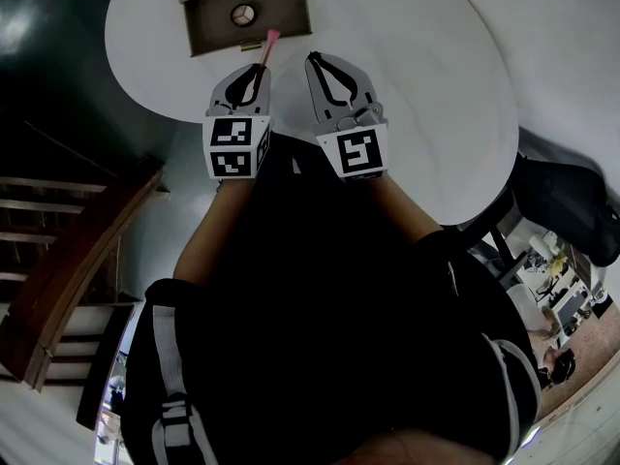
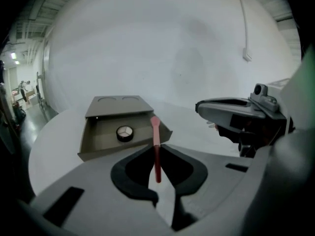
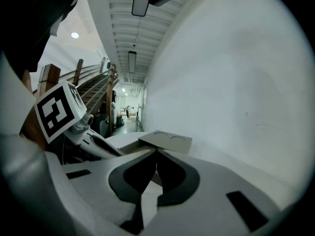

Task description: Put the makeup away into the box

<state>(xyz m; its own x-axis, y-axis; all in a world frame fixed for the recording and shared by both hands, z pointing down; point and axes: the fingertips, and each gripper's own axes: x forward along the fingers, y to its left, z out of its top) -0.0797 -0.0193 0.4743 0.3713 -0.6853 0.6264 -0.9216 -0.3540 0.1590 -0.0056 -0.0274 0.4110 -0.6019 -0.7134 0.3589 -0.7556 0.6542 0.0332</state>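
Left tool point(image 2: 156, 150): clamped on the pink applicator point(image 2: 155, 132), held clear of the white bench point(image 1: 417, 85), tip pointing forward.
Right tool point(image 3: 155, 154): jaws together, empty, alongside.
Box point(image 2: 118, 108): just ahead, drawer open, round compact point(image 2: 124, 133) already inside.
Step in hand: carry the tip over the drawer's front wall, lower beside the compact, then release.
Hard to make out: drawer's near right corner, behind applicator and jaws; box's far end cut off in head view.

A tan box point(image 1: 283, 19) lies open at the top centre of the head view, lid folded back. A round compact point(image 1: 243, 14) with a three-part face lies inside. A slim pink applicator point(image 1: 267, 46), clamped in the left gripper point(image 1: 263, 66), points at the box's lower right edge.
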